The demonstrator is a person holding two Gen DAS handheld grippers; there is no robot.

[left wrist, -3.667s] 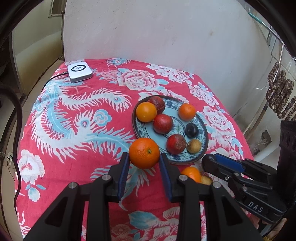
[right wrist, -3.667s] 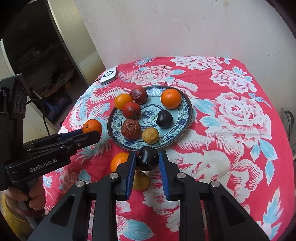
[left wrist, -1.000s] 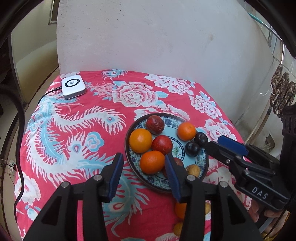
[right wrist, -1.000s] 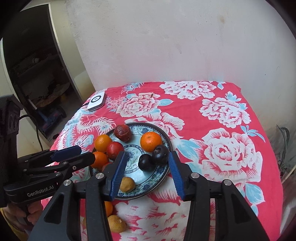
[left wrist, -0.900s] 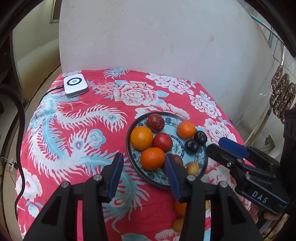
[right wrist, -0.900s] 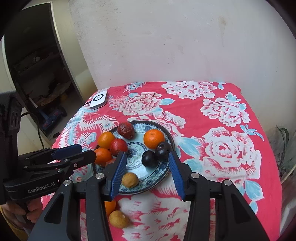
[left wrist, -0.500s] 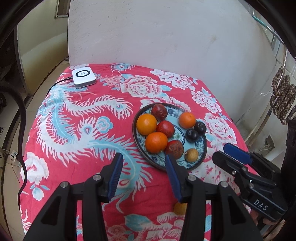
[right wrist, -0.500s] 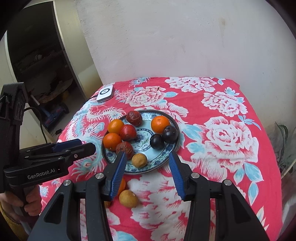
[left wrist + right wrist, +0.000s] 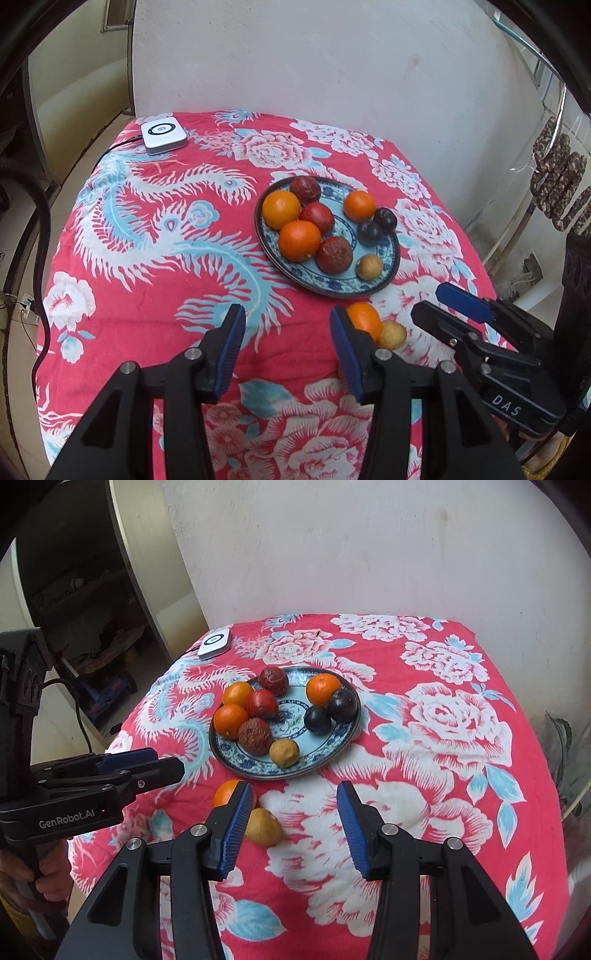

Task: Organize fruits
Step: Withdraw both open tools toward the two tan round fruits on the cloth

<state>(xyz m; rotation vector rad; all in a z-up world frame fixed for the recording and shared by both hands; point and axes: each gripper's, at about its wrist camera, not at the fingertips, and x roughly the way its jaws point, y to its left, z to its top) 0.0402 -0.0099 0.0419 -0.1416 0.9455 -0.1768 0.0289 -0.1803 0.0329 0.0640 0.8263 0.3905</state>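
Beside left tongs [image 9: 162,762] (open): "GenRobot.AI" lettering.

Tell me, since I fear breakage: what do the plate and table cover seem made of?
Plate: probably glazed ceramic; glossy, with a blue painted pattern and dark rim. Table cover: printed woven cloth, matt; it wrinkles and drapes over the edges.

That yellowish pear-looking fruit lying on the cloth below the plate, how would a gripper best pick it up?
Grip the yellowish fruit across its narrower middle, coming down from above. It lies on its side, and the loose orange sits close on its far-left side, so probably place the fingers on the two sides away from it.
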